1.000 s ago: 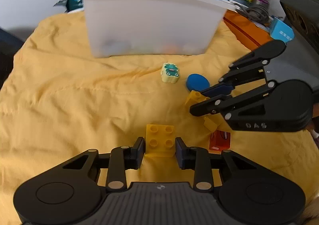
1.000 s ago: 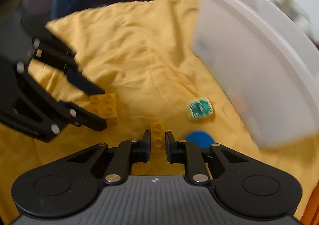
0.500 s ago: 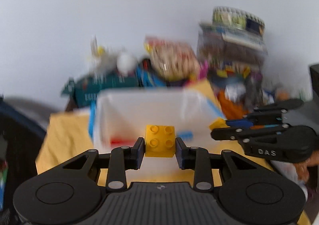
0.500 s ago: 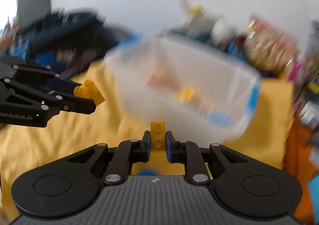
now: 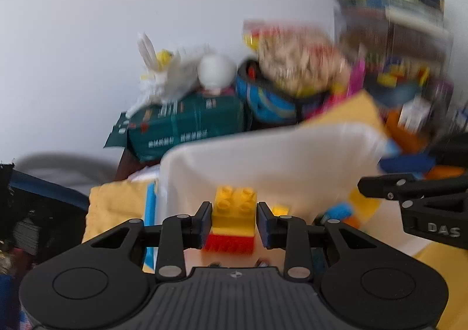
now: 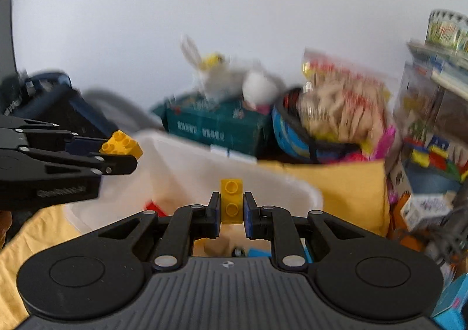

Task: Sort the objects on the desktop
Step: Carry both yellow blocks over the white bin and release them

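Observation:
My left gripper (image 5: pixel 233 220) is shut on a square yellow four-stud brick (image 5: pixel 234 210) and holds it over the open white plastic bin (image 5: pixel 263 151). In the right wrist view the same brick (image 6: pixel 121 144) shows in the left gripper (image 6: pixel 128 154) at the bin's left rim. My right gripper (image 6: pixel 231 213) is shut on a narrow yellow two-stud brick (image 6: pixel 231 201), also over the bin (image 6: pixel 187 166). The right gripper (image 5: pixel 365 182) shows at the right edge of the left wrist view. Inside the bin lie a red brick (image 5: pixel 229 243) and blue and yellow pieces.
The bin stands on a yellow cloth (image 6: pixel 336 183). Behind it are a green box (image 5: pixel 187 125), a white plush rabbit (image 5: pixel 163 78), a snack bag (image 5: pixel 298 63) and stacked toy boxes (image 6: pixel 433 113) at the right. A white wall is behind.
Both grippers have lifted their yellow bricks off the cloth and carried them up and forward over the bin. The bin's inside has come into view below the jaws.

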The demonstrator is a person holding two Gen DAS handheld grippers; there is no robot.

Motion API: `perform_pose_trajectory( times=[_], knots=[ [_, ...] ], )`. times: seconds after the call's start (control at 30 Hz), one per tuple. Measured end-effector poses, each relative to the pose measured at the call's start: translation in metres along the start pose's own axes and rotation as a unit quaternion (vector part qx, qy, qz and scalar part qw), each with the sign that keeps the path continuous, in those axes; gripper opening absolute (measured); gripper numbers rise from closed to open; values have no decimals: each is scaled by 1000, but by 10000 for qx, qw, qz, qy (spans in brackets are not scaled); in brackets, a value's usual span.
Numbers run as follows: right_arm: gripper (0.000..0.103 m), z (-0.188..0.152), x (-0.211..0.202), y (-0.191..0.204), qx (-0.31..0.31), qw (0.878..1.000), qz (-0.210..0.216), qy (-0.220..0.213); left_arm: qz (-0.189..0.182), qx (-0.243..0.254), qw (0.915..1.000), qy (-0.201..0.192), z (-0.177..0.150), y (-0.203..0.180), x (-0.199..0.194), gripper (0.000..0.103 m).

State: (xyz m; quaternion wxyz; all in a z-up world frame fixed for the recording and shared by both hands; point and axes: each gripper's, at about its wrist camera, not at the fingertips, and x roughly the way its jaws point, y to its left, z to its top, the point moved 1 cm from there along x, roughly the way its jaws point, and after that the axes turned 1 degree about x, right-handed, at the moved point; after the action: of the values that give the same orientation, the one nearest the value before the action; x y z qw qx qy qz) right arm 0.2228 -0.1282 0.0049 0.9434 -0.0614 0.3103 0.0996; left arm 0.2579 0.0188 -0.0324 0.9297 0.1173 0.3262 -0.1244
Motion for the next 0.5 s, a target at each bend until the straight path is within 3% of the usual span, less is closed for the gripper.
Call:
perform_pose_trajectory(
  times=[0.07,0.13,0.27,0.37,0.5],
  knots=[
    [39,-10,10,2,-11,9998,-59,199,27,45,10000,-82,-1,-1,-5,44],
    [40,-18,8,3,-58,9997,-41,224,-97,-94,9994,-312,1,2,-20,52],
    [42,-19,-8,6,-239,9997,-8,-4,-266,-283,9964,-758,1,4,-58,55],
    [44,-20,-28,3,-140,9996,90,-227,-331,-251,9937,-1045,-13,-3,-88,63],
    [48,-37,-61,5,-241,9982,327,-448,-454,-372,9947,-846,-57,-9,-107,64]
  ],
)
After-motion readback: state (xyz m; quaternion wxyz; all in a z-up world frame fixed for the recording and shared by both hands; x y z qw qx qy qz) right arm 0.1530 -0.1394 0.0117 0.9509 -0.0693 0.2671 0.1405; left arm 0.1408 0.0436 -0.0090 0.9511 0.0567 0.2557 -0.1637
